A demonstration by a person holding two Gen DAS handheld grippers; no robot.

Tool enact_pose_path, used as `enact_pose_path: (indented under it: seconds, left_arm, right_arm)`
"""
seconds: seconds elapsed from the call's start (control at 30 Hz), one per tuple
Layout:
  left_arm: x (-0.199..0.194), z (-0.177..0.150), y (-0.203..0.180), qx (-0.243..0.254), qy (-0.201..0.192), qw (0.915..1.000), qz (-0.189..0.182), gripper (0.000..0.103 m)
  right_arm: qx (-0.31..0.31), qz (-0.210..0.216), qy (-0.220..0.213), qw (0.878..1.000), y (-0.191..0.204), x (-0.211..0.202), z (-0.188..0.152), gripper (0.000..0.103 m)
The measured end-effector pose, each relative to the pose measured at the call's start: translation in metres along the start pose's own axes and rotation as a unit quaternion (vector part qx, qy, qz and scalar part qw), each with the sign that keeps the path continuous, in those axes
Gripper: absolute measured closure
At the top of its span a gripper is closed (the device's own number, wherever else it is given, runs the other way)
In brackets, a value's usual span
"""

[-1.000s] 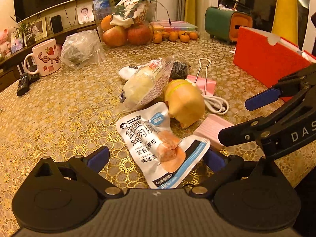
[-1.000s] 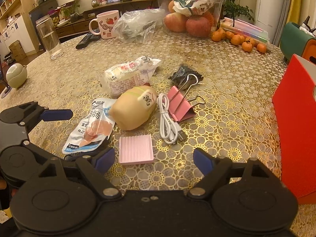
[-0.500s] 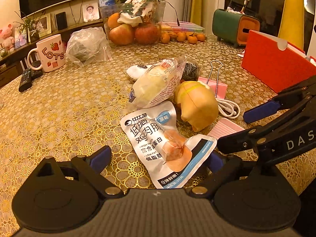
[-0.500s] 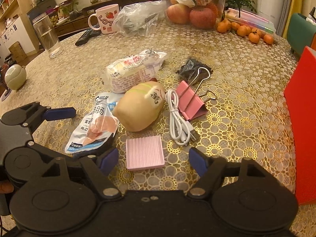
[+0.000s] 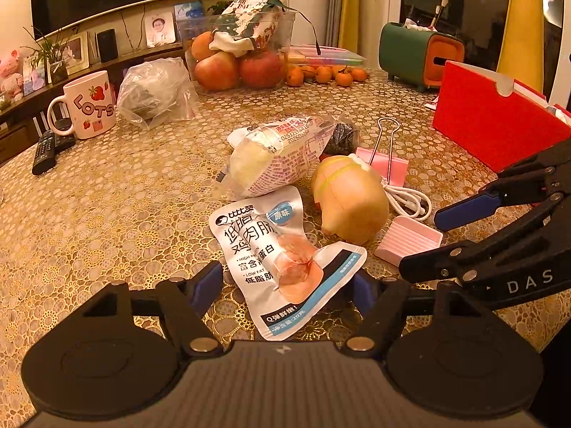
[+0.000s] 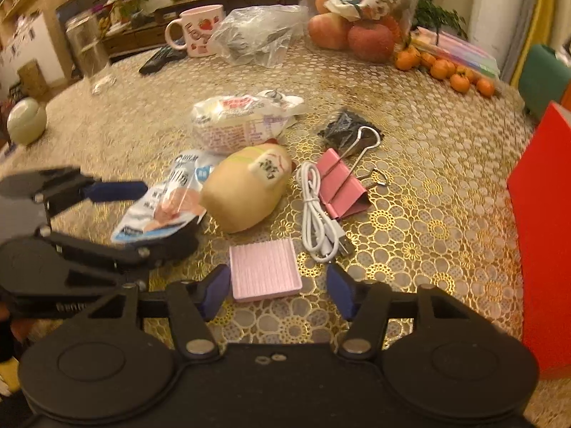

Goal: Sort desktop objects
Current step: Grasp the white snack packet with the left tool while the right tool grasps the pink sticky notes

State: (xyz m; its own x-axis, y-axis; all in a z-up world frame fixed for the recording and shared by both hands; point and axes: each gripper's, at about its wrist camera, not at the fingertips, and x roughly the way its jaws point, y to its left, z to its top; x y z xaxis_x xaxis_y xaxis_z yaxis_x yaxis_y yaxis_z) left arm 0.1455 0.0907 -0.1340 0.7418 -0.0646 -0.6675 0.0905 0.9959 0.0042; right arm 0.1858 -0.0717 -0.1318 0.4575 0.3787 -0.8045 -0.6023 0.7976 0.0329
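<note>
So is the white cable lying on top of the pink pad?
No, in the right wrist view the white cable lies beside the pink pad, between it and the binder clip.

Warm lamplight; a shelf [image 5: 107, 60] with photo frames [image 5: 160, 29] lines the wall behind.

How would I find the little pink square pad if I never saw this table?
Start at the tall red folder standing on the gold lace tablecloth, then look across to the pile of snacks. The pink pad lies flat just in front of the right gripper, beside the white cable. Unlike the pink binder clip, it is ridged and has no wire handles.
</note>
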Motion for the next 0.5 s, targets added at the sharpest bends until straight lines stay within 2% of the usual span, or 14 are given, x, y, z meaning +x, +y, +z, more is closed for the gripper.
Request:
enact_pose_path:
  seconds: [0.1,0.37,0.5]
  left_arm:
    - [0.0004,0.0017,0.0001,-0.001,0.002,1.0,0.001,0.033]
    - [-0.0008,0.005,0.0014,-0.003,0.006,1.0,0.006,0.061]
    - [-0.0024,0.0046,-0.0006,0.0,0.008,0.9999,0.011,0.062]
  right_arm:
    - [0.005,0.0,0.001,1.0,0.0005,0.0007,0.0011,0.045]
    - [-0.014,-0.011,-0.002,1.0,0.0072,-0.0007,0.0006,0.061]
    - [-0.007,-0.007,-0.002,1.0,0.0056,-0.0016,0.001,0.061]
